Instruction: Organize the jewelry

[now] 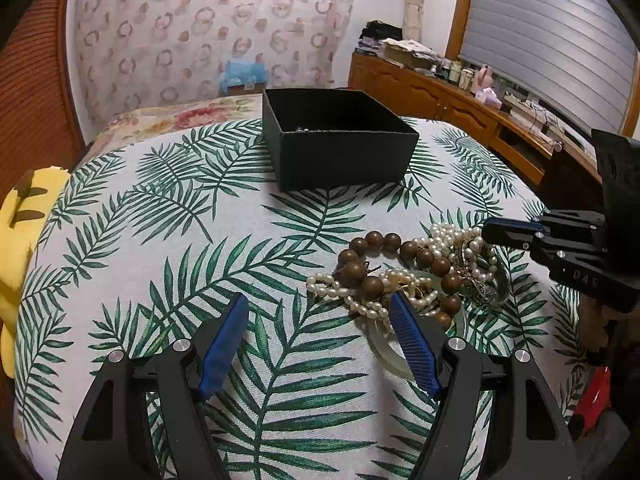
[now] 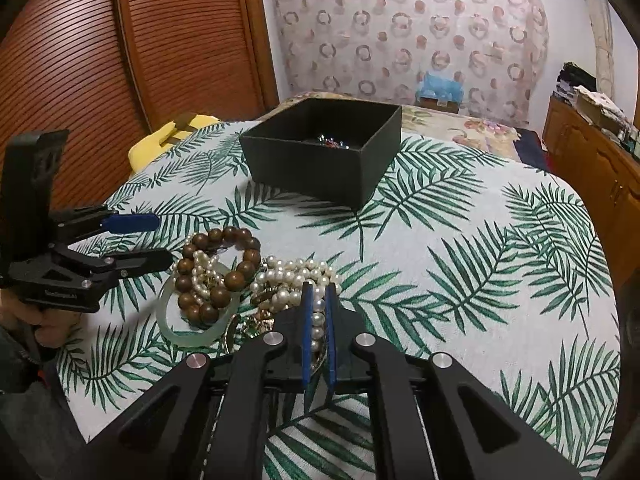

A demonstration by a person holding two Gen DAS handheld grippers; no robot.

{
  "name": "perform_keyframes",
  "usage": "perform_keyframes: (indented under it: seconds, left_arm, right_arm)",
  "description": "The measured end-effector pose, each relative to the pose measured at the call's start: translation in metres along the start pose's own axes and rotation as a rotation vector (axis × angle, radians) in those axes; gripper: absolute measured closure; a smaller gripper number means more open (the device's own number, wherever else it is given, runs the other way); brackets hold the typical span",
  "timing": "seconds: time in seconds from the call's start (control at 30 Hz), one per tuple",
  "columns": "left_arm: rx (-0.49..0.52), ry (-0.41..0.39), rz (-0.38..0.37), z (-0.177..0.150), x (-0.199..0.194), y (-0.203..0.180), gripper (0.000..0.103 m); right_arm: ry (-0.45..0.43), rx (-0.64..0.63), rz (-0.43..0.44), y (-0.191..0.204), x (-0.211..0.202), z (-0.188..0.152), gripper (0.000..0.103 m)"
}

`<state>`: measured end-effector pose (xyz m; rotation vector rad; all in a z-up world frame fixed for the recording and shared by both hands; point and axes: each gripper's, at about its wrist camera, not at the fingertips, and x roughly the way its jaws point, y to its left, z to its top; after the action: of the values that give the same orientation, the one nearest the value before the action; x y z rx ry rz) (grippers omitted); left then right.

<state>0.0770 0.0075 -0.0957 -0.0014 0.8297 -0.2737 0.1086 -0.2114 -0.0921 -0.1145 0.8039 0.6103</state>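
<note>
A tangled heap of jewelry lies on the palm-leaf cloth (image 1: 180,240): a brown wooden bead bracelet (image 1: 354,272) (image 2: 234,280), pearl strands (image 1: 452,236) (image 2: 292,276), a pale green jade bangle (image 1: 384,350) (image 2: 188,338) and a silver bangle (image 1: 496,290). My right gripper (image 2: 319,288) (image 1: 486,230) is shut on a pearl strand at the heap's right side. My left gripper (image 1: 319,300) (image 2: 160,240) stands open just left of the heap, nothing between its pads. Farther back sits an open black box (image 1: 344,156) (image 2: 312,168) with a small sparkling piece (image 2: 332,142) inside.
A yellow plush toy (image 1: 20,248) (image 2: 160,140) lies at the table's left edge. Beyond the table are a floral bedspread (image 1: 180,116), a louvered wooden door (image 2: 80,60) and a cluttered wooden sideboard (image 1: 420,92) on the right.
</note>
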Motion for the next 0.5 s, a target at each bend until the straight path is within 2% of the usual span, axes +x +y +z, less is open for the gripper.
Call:
perform_keyframes:
  seconds: [0.13, 0.17, 0.3, 0.5]
  left_arm:
    - [0.001, 0.003, 0.000, 0.000, 0.000, 0.000, 0.033]
    - [0.001, 0.004, 0.001, 0.000, 0.000, 0.000, 0.033]
    - [-0.001, 0.007, -0.002, -0.001, -0.001, 0.002, 0.033]
    - [-0.005, 0.008, -0.002, 0.000, -0.002, 0.005, 0.033]
  right_arm:
    - [-0.049, 0.003, 0.004, -0.002, -0.011, 0.006, 0.097]
    - [-0.077, 0.002, 0.000, -0.002, -0.019, 0.011, 0.103]
    - [-0.123, -0.019, -0.004, 0.000, -0.037, 0.023, 0.103]
    - [-0.111, -0.041, -0.014, -0.002, -0.038, 0.029, 0.102]
